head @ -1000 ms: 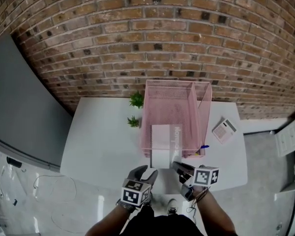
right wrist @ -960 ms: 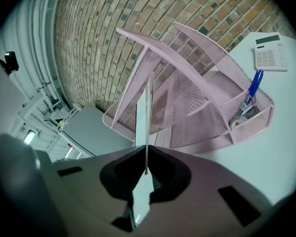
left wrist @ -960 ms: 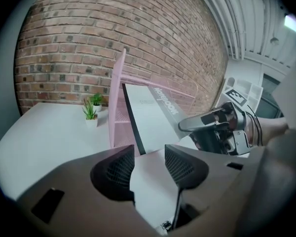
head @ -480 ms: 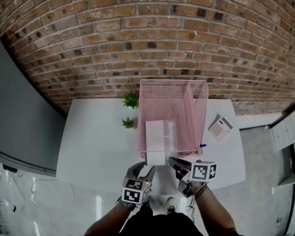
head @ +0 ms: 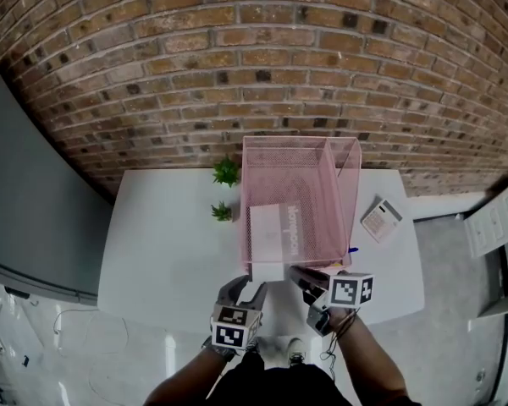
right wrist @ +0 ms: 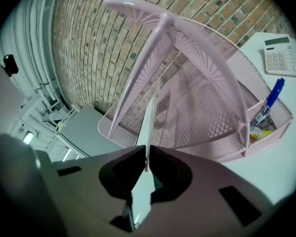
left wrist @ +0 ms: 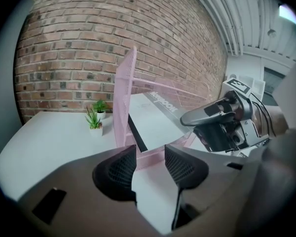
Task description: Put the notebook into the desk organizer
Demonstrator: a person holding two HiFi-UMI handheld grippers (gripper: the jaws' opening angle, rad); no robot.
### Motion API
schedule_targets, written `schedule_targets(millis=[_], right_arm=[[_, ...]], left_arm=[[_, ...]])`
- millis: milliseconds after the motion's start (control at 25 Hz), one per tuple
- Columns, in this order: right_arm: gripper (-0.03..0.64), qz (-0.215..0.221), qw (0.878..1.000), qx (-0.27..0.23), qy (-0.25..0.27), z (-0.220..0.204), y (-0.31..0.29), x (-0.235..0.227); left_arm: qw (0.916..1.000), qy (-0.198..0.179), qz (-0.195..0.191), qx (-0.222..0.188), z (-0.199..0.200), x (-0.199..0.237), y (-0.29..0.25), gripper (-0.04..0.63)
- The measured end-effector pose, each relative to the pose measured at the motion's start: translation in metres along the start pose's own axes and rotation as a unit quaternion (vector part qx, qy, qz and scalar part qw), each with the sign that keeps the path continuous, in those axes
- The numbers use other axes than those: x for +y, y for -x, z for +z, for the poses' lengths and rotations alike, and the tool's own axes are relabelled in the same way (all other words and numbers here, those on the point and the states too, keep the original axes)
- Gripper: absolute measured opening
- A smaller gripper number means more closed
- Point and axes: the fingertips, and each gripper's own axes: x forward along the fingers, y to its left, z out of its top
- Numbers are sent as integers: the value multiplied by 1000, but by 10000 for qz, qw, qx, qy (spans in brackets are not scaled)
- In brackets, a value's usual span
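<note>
The pink mesh desk organizer [head: 300, 142] stands at the back of the white table. The white notebook [head: 269, 231] leans inside its large compartment, its near end sticking out over the front wall. My right gripper [head: 298, 276] sits at that near end. In the right gripper view the notebook's thin edge [right wrist: 151, 113] runs between the jaws of the right gripper [right wrist: 147, 164], which are opening but still touch it. My left gripper [head: 244, 293] is open and holds nothing, just short of the organizer. In the left gripper view the left gripper [left wrist: 150, 164] points at the notebook [left wrist: 155, 120].
A calculator [head: 381, 220] lies to the right of the organizer. Two small potted plants [head: 226, 172] [head: 223, 211] stand to its left. A blue pen [right wrist: 272, 98] sits in the small front compartment. A brick wall rises behind the table [head: 161, 252].
The notebook has slid farther into the organizer and tipped over, so its lettered cover now faces up. Both grippers have stayed near the front edge.
</note>
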Motion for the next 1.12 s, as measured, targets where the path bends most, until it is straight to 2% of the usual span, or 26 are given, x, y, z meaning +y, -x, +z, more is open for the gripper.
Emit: schedule_targets(millis=[240, 480, 720, 920, 1120], right_arm=[[86, -211, 9983, 202, 510, -2, -3, 2], [169, -437, 9914, 433, 1157, -7, -2, 4], [181, -764, 9788, 614, 1796, -17, 6, 0], [176, -1106, 9711, 620, 2024, -21, 13, -9], [170, -1692, 9504, 608, 2540, -23, 18, -20]], left_arm=[[9998, 168, 122, -39, 4, 6, -3, 179], [9993, 345, 108, -29, 7, 6, -5, 176], [9990, 427, 103, -33, 8, 4, -8, 175], [9987, 493, 97, -61, 13, 1, -10, 176], [9978, 650, 53, -102, 18, -1, -11, 175]])
